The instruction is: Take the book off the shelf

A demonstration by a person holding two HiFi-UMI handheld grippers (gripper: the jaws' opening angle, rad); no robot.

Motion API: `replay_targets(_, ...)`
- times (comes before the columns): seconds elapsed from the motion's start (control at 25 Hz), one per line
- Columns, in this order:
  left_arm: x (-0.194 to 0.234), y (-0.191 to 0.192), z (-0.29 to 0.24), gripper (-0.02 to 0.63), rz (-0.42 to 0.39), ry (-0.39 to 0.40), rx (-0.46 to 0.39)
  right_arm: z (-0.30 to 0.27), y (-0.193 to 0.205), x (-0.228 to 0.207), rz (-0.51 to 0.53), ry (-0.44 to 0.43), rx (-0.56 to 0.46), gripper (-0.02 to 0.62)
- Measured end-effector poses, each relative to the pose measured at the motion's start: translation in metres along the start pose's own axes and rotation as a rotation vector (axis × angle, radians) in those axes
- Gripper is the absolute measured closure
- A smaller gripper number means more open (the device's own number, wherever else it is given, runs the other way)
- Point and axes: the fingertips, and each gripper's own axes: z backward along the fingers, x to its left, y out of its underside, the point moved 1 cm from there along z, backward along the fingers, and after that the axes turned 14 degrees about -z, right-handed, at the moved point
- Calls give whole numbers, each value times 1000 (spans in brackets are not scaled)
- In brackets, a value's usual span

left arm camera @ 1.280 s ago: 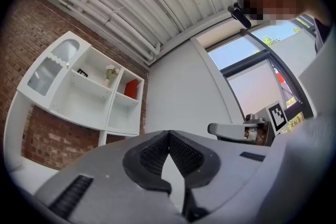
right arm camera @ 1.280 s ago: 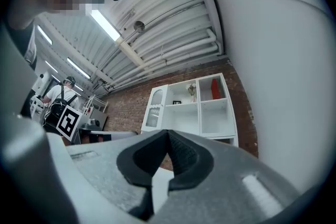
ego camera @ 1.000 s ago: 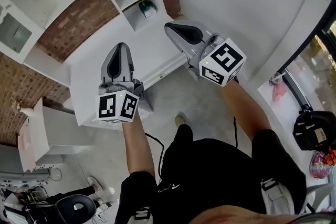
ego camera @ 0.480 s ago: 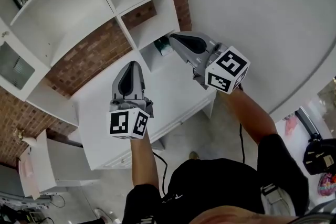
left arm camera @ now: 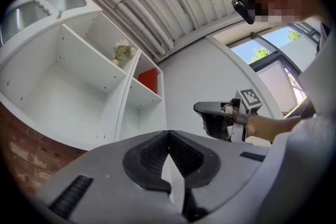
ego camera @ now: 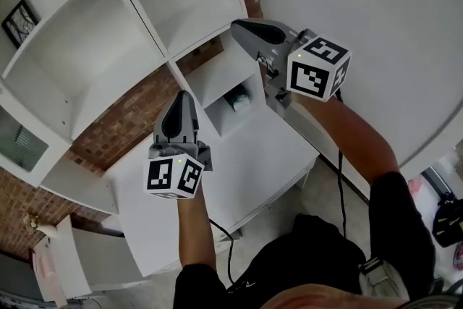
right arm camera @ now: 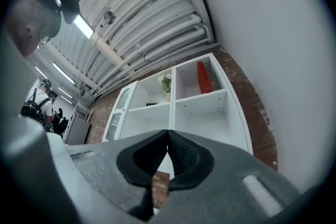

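Task not started. Left tool (left arm camera: 169, 160): jaws together, empty, aimed at the shelf (left arm camera: 122, 105). A red upright item, probably the book (right arm camera: 203, 77), sits in the top right compartment, well apart from both tools. Right tool (right arm camera: 167, 157): jaws together, empty. Left to do: reach, grip, pull the book out.

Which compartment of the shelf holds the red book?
The top right compartment, as the right gripper view shows it: the red book stands upright in it. The one to its left holds a plant instead.
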Motion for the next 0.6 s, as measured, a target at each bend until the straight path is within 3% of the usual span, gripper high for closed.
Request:
replay_targets(0.16, 20, -6, -27, 607, 3, -7, -17, -41, -48, -20, -4, -14, -25, 584)
replay_targets(0.32, 33, -11, -53, 607, -20, -38, -27, -81, -93, -36, 68, -30, -31, 549)
replay_targets(0.6, 46, -22, -100, 607, -47, -99, -25, -148, -157, -77, 117, -12, -19, 461)
